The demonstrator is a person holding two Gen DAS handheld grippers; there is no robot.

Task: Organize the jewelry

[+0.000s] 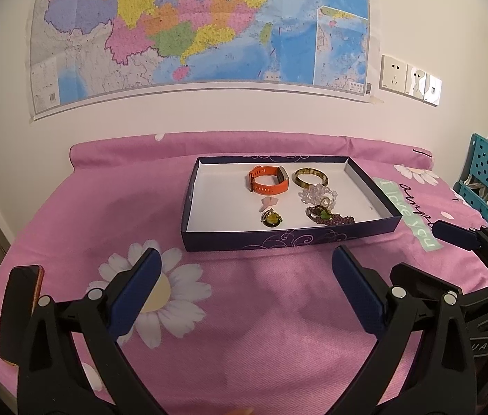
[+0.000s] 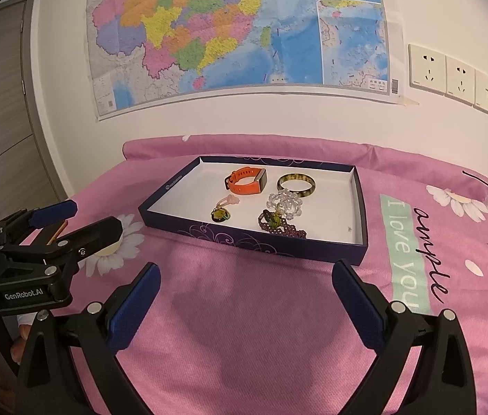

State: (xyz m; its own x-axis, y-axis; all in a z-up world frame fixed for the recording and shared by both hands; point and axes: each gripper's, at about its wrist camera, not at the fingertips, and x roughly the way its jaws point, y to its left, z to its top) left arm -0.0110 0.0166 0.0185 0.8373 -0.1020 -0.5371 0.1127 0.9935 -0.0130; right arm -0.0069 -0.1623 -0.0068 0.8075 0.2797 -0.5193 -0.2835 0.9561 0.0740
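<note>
A shallow dark purple box point(image 1: 244, 242) point(image 2: 161, 223) with a white floor lies on the pink bedspread. Inside it are an orange watch band point(image 1: 267, 180) point(image 2: 245, 180), a mottled green bangle point(image 1: 311, 178) point(image 2: 296, 185), a clear bead bracelet point(image 1: 316, 195) point(image 2: 287, 204), a small pink piece point(image 1: 269, 203) point(image 2: 230, 200), a green pendant point(image 1: 272, 219) point(image 2: 221, 214) and a dark beaded bracelet with a green stone point(image 1: 330, 217) point(image 2: 278, 226). My left gripper point(image 1: 244, 273) point(image 2: 85, 223) hangs open in front of the box, holding nothing. My right gripper point(image 2: 244, 280) point(image 1: 430, 252) is open and empty too, to the right of it.
The pink flowered bedspread point(image 1: 261, 311) covers the surface; a rolled edge runs along the white wall behind the box. A dark, orange-edged flat object point(image 1: 22, 311) lies at the far left. A teal basket point(image 1: 486, 173) stands at the right, with a wall map point(image 1: 192, 27) and sockets point(image 2: 451, 74) above.
</note>
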